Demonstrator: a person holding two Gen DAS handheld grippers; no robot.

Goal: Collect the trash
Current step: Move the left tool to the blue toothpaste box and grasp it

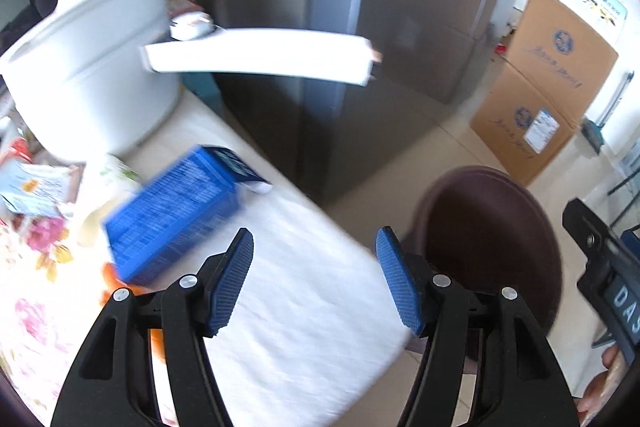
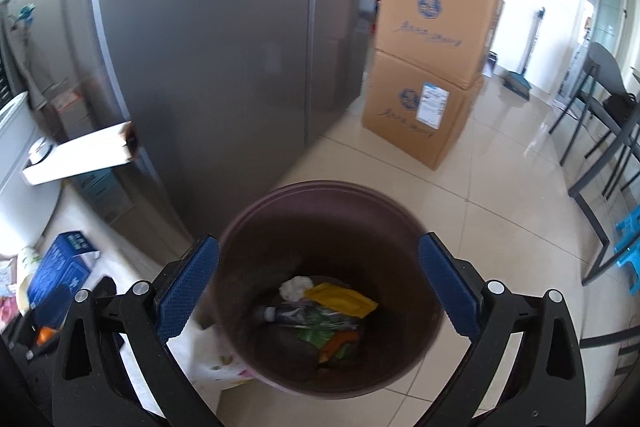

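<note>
Left tongs (image 1: 316,283) — released, blue pads spread wide, nothing between them, hovering over the corner of the bench (image 1: 304,307), which is covered in a white cloth with a floral print toward the left. Blue carton (image 1: 176,215) — lying tilted on the bench just ahead and to the left of the left tongs, one end flap open; the picture is blurred here and its print cannot be read. Paper cup (image 1: 108,195) — on its side just behind the carton, touching it or nearly so. White pot (image 1: 88,67) — farther ahead on the left, its long pale handle (image 1: 260,57) reaching out beyond the bench edge. Right tongs (image 2: 320,287) — likewise released and holding nothing, poised directly above the brown bin (image 2: 328,207). The bin stands on the tiled floor (image 2: 500,227) beside the bench corner, to the right of the left tongs; on its bottom lie a white wad (image 2: 296,287), a yellow wrapper (image 2: 340,301), a crushed bottle (image 2: 292,313) and green and orange scraps. Grey refrigerator (image 2: 220,47) — beyond the bin; two stacked cardboard boxes (image 2: 428,67) to its right.
</note>
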